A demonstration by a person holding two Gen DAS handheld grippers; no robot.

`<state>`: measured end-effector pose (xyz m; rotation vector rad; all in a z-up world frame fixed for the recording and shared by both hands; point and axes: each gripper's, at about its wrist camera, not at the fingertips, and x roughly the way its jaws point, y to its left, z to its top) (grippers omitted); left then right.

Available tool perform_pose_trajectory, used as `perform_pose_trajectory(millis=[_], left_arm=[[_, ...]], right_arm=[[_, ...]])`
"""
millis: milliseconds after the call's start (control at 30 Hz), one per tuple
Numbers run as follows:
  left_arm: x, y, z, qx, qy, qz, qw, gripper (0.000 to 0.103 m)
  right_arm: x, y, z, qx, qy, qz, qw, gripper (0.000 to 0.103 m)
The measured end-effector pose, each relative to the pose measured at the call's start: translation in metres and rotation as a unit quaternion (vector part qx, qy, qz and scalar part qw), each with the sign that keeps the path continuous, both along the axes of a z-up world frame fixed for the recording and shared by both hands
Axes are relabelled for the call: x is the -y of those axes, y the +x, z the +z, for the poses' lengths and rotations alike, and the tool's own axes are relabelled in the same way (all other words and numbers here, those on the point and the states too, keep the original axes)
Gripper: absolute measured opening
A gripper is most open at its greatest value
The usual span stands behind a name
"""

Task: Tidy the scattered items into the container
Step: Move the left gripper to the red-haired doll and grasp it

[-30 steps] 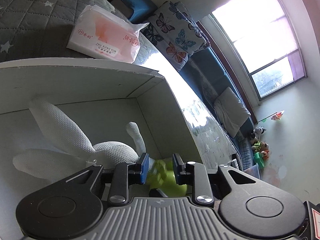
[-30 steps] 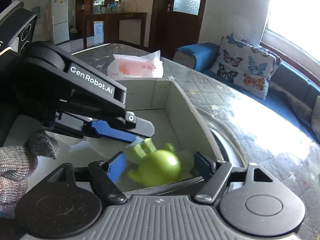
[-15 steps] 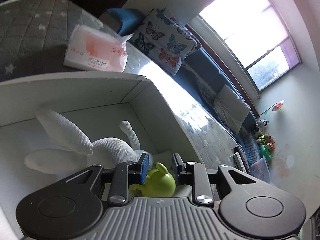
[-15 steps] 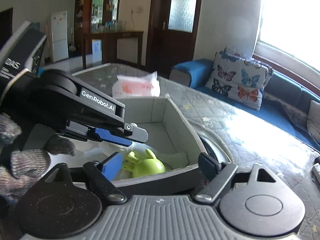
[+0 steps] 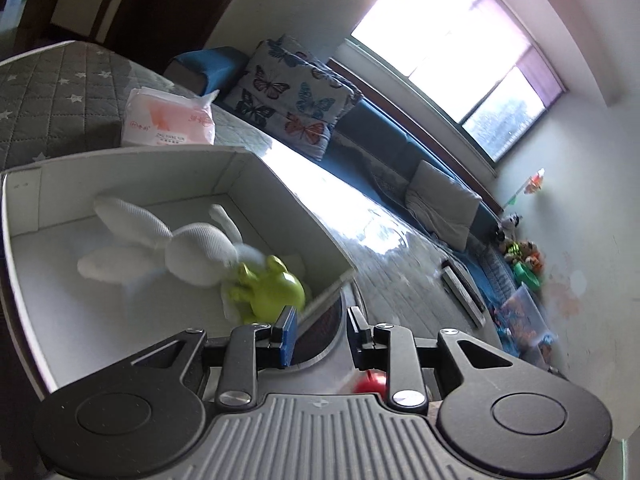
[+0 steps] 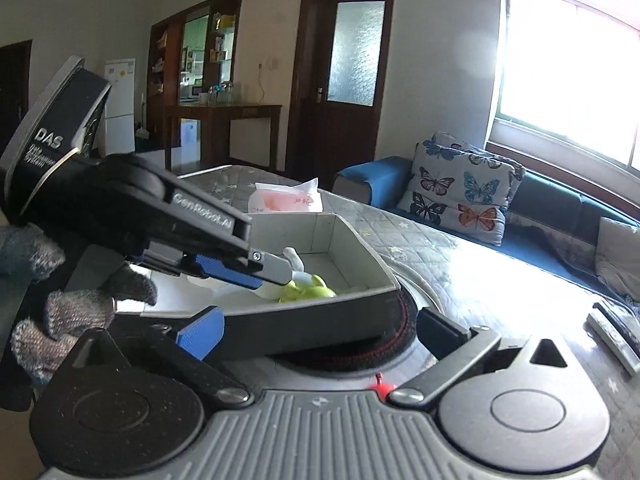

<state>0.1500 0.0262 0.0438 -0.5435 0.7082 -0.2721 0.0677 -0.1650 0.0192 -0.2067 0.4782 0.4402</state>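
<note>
We note a bright window (image 6: 568, 60) upper right, blue sofa (image 6: 560, 208) with butterfly cushion (image 6: 460, 188) beneath, dark wooden door (image 6: 344, 68) centre, white fridge (image 6: 119, 104) far left.

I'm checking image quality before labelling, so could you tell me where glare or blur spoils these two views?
Left wrist view: the window is blown out, sun glare whitens the table, and the green toy is motion-smeared. Right wrist view: the window is overexposed, and the box edge is slightly soft.

Green toy (image 5: 269, 292), white rabbit (image 5: 188, 246), white box (image 5: 280, 196) (butterfly-print cushion (image 5: 294, 98)).
</note>
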Motion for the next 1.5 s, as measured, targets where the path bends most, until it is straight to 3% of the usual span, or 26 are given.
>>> perform_pose_trajectory(millis=[233, 533, 767, 1267, 1500], left_arm=[[0.018, -0.038, -0.012, 0.001, 0.029, -0.031, 0.9991, 0.03], [0.039, -0.056, -0.041, -0.032, 0.036, -0.073, 0.9962, 0.03], [0.053, -0.058, -0.046, -0.037, 0.049, -0.104, 0.9927, 0.03], [0.06, -0.055, -0.039, -0.013, 0.064, -0.15, 0.9865, 0.032], [0.074, -0.054, -0.037, 0.006, 0.106, -0.208, 0.9723, 0.034]], right_arm=[[0.02, -0.041, -0.013, -0.001, 0.026, -0.013, 1.0, 0.103], [0.037, -0.068, -0.05, -0.07, 0.02, -0.034, 0.997, 0.103], [0.042, -0.07, -0.074, -0.099, 0.026, -0.052, 0.993, 0.102], [0.051, -0.058, -0.085, -0.12, 0.048, -0.073, 0.989, 0.078], [0.051, -0.056, -0.089, -0.13, 0.052, -0.069, 0.988, 0.069]])
